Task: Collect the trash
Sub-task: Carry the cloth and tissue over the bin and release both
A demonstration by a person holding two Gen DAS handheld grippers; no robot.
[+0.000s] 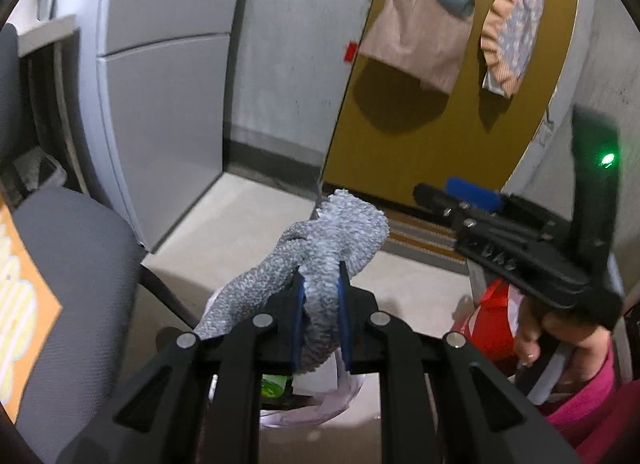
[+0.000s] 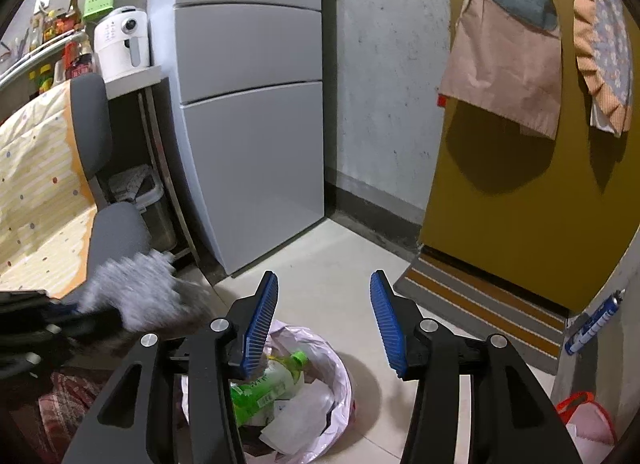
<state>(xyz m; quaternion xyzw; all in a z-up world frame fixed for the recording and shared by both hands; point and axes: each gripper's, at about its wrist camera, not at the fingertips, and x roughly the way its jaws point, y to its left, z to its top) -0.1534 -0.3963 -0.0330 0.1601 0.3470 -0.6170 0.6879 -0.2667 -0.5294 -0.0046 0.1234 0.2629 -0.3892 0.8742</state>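
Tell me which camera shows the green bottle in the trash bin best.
The right wrist view: the green bottle lies in plain sight atop paper in the lined trash bin. The left wrist view shows only a green sliver behind the left tool and its grey sock.

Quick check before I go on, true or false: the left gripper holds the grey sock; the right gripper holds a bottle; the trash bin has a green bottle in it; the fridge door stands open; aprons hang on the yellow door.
1. The left gripper holds the grey sock. True.
2. The right gripper holds a bottle. False: its jaws stand open with nothing between them.
3. The trash bin has a green bottle in it. True.
4. The fridge door stands open. False: its doors are all shut.
5. Aprons hang on the yellow door. True.
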